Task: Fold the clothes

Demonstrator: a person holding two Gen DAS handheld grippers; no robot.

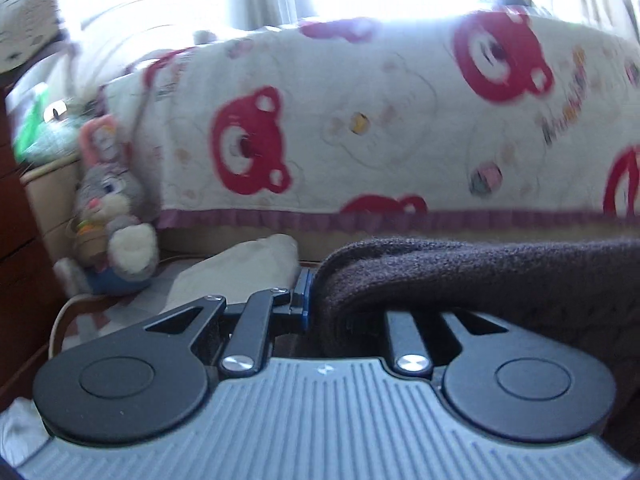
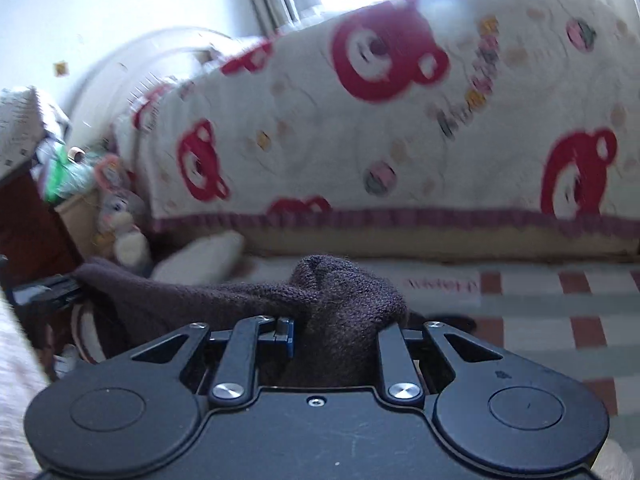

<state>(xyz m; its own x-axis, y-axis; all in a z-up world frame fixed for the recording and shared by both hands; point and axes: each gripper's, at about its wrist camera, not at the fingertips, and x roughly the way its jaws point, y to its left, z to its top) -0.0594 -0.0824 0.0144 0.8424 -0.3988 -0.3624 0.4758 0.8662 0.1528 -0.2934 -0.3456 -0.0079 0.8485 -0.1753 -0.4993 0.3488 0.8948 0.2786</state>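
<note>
A dark brown knitted garment (image 1: pixel 480 276) is held between both grippers and hangs stretched from one to the other. My left gripper (image 1: pixel 340 304) is shut on one end of it; the cloth covers the right finger. My right gripper (image 2: pixel 340 328) is shut on the other end, which bunches up above the jaws as a brown lump (image 2: pixel 344 292). In the right wrist view the garment runs left to the left gripper (image 2: pixel 52 288) at the frame's edge. Both are raised above the floor mat, facing the bed.
A bed (image 1: pixel 380 128) with a white quilt printed with red bear heads fills the background. A grey stuffed rabbit (image 1: pixel 112 208) sits at its left corner beside a wooden cabinet (image 1: pixel 20 220). A checked mat (image 2: pixel 540 300) covers the floor. A pale cushion (image 1: pixel 240 268) lies below the bed.
</note>
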